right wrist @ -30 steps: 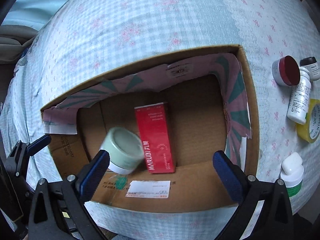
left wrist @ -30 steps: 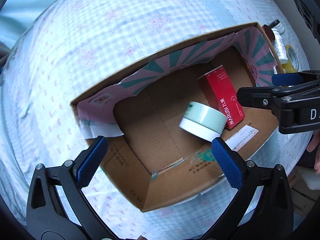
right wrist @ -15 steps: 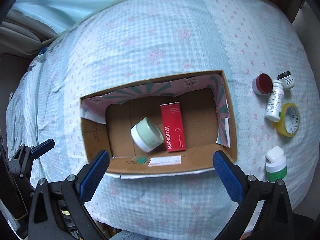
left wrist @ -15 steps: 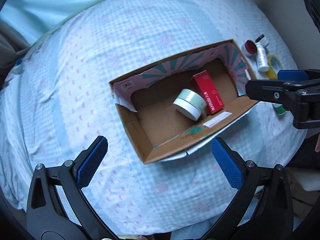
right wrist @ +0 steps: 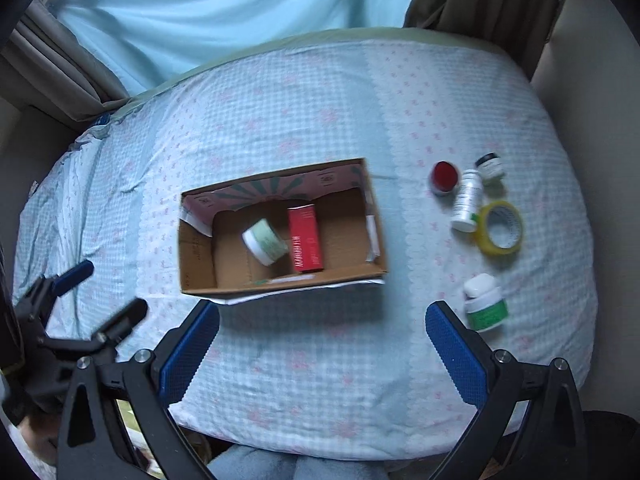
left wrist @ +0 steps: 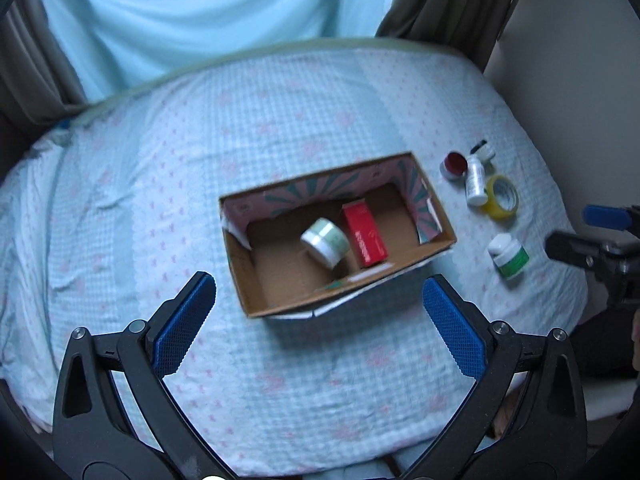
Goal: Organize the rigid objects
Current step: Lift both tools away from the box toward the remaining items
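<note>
Left gripper (left wrist: 320, 312): jaws spread wide, nothing between them, hanging high over the bed (left wrist: 160, 184).
Right gripper (right wrist: 322, 344): jaws just as wide, empty too (blue pads plain on both).
Cardboard box (right wrist: 192, 248): open-topped, lying ahead of both sets of jaws, well apart from them.
Inside the box: a pale green jar (right wrist: 265, 241) tipped on its side, touching or just beside a red carton (right wrist: 305, 239) lying flat.
Right of the box, on the bed: a red-lidded jar (right wrist: 444, 175), a white bottle (right wrist: 466, 201) lying down, a small dark-capped jar (right wrist: 490, 165), a yellow tape roll (right wrist: 500, 228) against the bottle's end, and a green-labelled bottle (right wrist: 484, 304).
Right wrist view only: the green-labelled bottle sits just beyond the right-hand jaw; the left gripper shows blurred at lower left.
Left wrist view only: the right gripper pokes in from the right edge, beyond that bottle (left wrist: 509, 255).
</note>
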A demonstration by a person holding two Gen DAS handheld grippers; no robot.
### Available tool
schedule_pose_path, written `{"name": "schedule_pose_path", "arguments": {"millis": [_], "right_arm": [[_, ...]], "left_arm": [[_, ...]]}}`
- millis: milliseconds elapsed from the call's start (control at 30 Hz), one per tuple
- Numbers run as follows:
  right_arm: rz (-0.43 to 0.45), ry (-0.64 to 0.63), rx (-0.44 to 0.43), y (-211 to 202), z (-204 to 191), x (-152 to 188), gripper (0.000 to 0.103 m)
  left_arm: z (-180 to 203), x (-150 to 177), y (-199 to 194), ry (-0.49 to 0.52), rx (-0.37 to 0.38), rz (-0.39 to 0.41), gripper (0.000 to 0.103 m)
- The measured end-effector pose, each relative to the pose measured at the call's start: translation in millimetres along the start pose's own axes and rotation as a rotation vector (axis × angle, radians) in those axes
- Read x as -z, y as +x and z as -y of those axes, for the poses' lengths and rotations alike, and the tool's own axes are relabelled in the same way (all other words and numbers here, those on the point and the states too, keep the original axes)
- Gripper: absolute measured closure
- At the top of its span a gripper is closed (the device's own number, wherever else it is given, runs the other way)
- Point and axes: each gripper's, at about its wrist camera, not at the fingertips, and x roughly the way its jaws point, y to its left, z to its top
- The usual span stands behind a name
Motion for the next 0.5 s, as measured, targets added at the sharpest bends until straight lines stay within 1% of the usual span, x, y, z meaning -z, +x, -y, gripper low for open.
{"name": "schedule_pose_path", "arguments": {"millis": [67, 100, 167, 300, 400, 500], "right_arm": [[0.022, -0.031, 0.058, -11.8, 15.4, 9.7, 0.000], [0.041, -0.051, 0.102, -18.8, 25.3, 15.2, 0.000], [0.063, -0.083, 0.144, -28.7, 46.1, 22.2, 0.000], [0.075, -0.097, 0.150, -34.3, 93.6, 27.0, 0.000], [0.084, -0.109, 0.112, -33.6, 137.1, 27.3, 0.000], [0.091, -0.143, 0.083, -30.7, 171.6, 27.7, 0.000]], "left_arm": [[19.8, -4.2, -6.0, 0.020, -0.024, 0.028, 0.000], [31.6, -6.4, -7.7, 0.026, -0.028, 0.040, 0.000], [54.4, -10.0, -7.2, 0.024, -0.017, 0.052, 0.000], [106.3, -17.8, 1.5, -0.005, -0.020, 0.044, 0.000], [147.9, -26.8, 12.3, -0.029, -0.031, 0.039, 0.000], [184.9, -36.7, 27.1, -0.043, -0.029, 0.031, 0.000]]}}
